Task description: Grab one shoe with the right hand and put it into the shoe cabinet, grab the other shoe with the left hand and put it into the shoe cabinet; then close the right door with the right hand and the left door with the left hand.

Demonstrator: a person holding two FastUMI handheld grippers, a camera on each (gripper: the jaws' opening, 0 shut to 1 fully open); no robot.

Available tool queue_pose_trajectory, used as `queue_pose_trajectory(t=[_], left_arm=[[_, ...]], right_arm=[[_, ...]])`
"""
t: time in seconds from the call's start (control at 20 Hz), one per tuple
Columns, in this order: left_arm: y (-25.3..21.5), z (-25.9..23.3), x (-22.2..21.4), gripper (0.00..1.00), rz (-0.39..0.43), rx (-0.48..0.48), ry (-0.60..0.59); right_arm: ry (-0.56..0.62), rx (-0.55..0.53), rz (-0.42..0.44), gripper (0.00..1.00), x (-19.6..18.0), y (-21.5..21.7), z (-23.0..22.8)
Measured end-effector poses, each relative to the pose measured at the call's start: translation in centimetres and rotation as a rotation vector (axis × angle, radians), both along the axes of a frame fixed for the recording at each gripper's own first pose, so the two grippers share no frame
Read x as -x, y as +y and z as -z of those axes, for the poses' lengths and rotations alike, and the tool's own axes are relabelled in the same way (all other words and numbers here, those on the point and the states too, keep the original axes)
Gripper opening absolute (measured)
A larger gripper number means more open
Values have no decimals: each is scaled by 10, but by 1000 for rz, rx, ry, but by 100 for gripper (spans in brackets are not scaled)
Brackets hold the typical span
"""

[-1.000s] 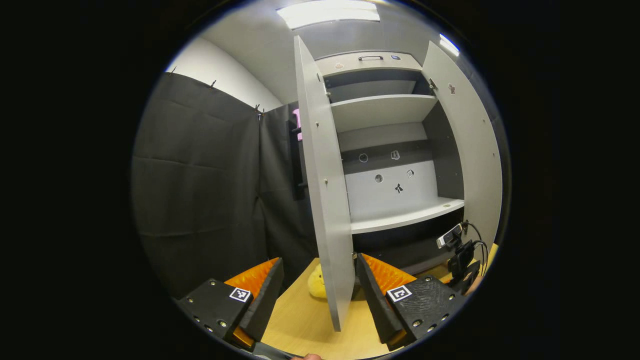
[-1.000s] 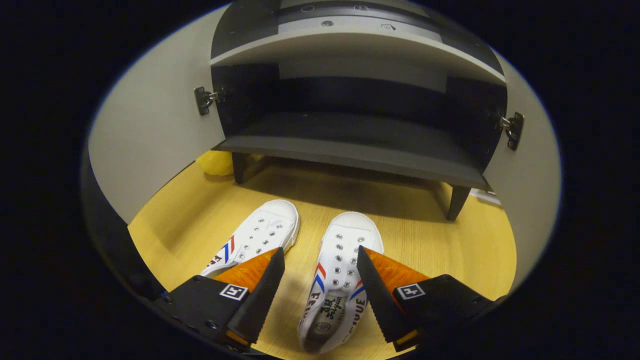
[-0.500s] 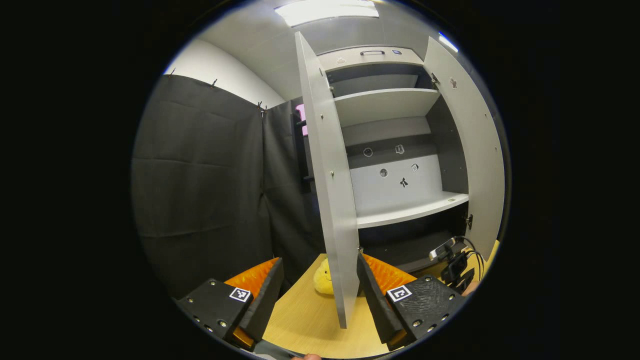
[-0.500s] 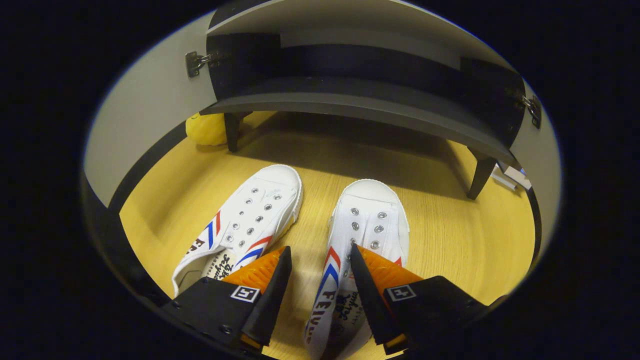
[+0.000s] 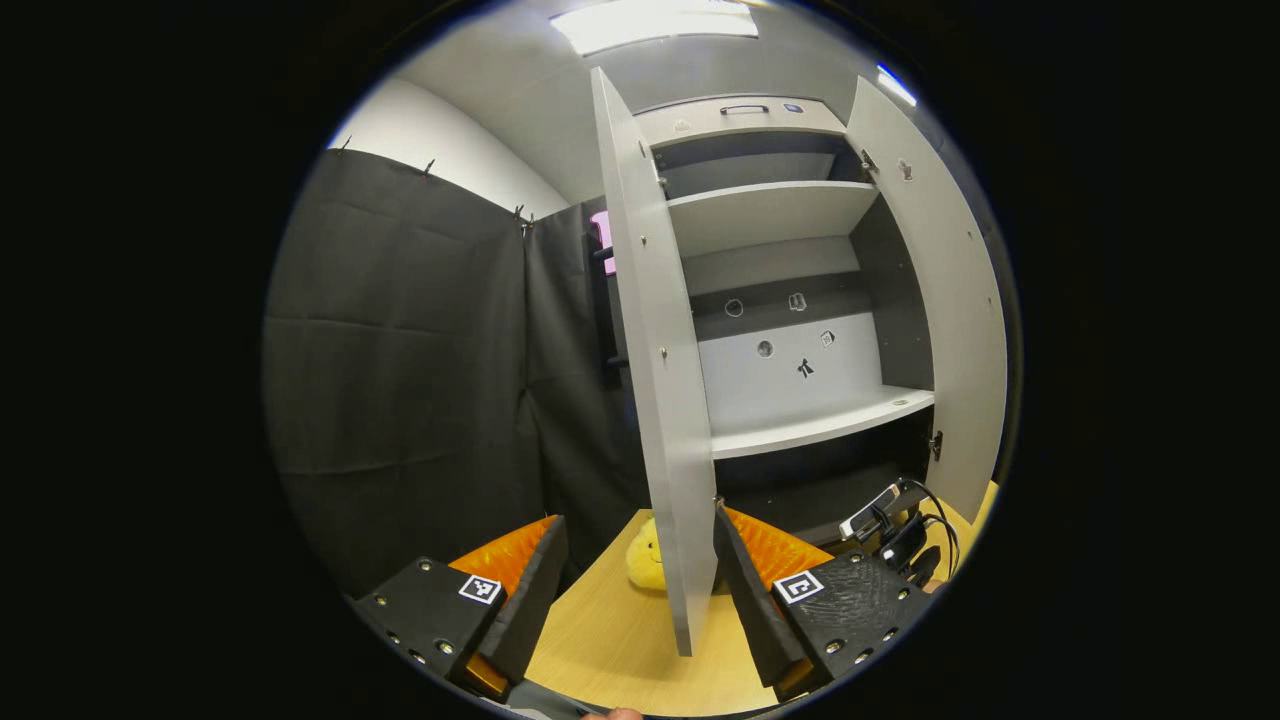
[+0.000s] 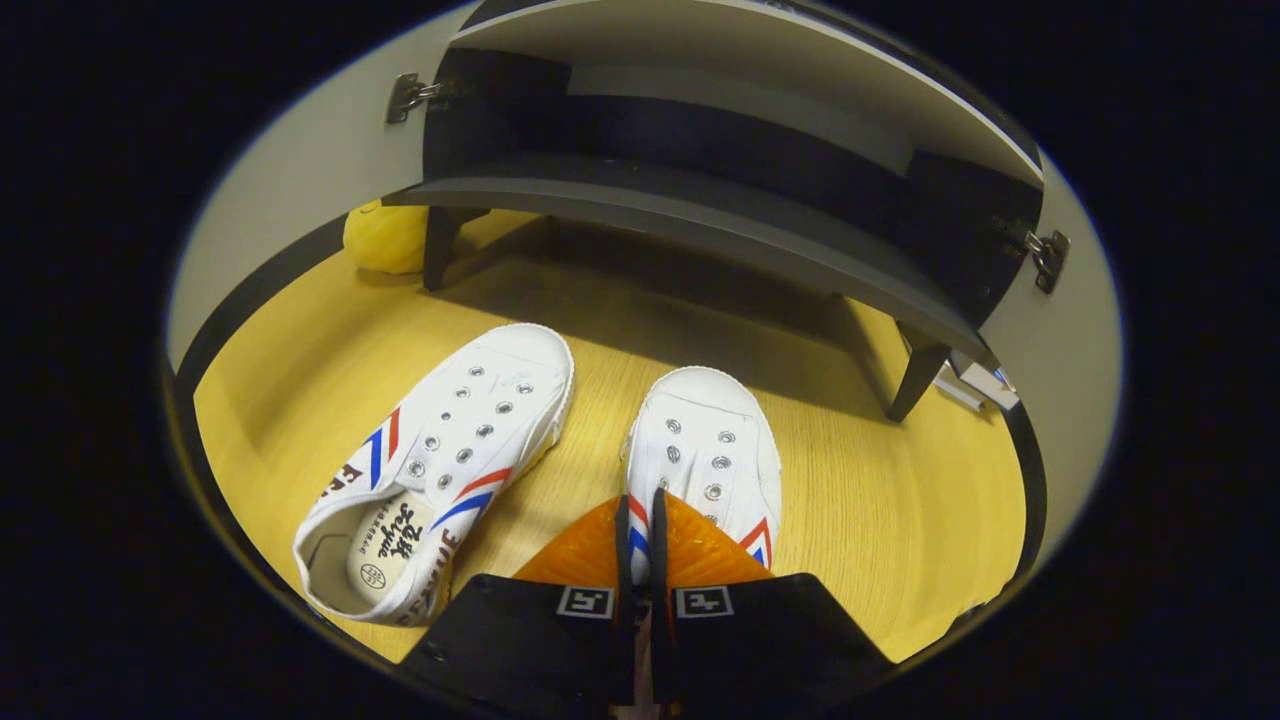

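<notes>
Floorboards (image 6: 880,480), shoe (image 6: 712,450) within right tool (image 6: 640,515).

The left tool (image 5: 635,545) hung with its fingers spread apart, holding nothing, before the shoe cabinet (image 5: 790,290). Both doors stood open, the left door (image 5: 655,370) edge-on between the fingers. A yellow toy (image 5: 645,565) lay on the wooden surface (image 5: 620,650) behind that door.

- Left gripper (image 5: 635,560): wedge fingers with ribbed inner faces, black mounts dotted with screws, a square black-and-white marker on each.
- Right gripper (image 6: 640,540): same wedge fingers, square markers on black mounts.
</notes>
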State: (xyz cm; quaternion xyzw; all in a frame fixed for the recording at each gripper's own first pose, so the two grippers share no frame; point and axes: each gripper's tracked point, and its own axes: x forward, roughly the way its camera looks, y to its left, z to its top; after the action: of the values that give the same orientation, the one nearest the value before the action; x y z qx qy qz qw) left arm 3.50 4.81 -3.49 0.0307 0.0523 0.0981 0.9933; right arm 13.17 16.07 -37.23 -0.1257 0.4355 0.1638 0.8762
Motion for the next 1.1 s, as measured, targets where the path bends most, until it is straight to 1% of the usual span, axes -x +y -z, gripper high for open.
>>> queue_pose_trajectory(t=[0.05,0.1,0.3,0.4,0.55,0.85,1.1], left_arm=[[-3,0,0,80,8,-1,-1],[-6,-1,-1,80,19,-1,-1],[-17,-1,-2,80,57,-1,-5],[-22,-3,-3,80,71,3,-10],[-30,-3,-5,80,96,8,-17],[-54,-6,-10,80,162,21,-32],[-68,-7,-13,80,203,44,-42]], right_arm=[[3,-26,21,9,-7,3,8],[8,-44,21,2,0,1,1],[13,-139,92,2,-9,-9,-14],[16,-172,113,2,-12,-13,-22],[-31,-159,88,2,-15,-18,-37],[-115,-192,50,2,-15,-18,-84],[-178,-228,57,1,-22,-23,-130]])
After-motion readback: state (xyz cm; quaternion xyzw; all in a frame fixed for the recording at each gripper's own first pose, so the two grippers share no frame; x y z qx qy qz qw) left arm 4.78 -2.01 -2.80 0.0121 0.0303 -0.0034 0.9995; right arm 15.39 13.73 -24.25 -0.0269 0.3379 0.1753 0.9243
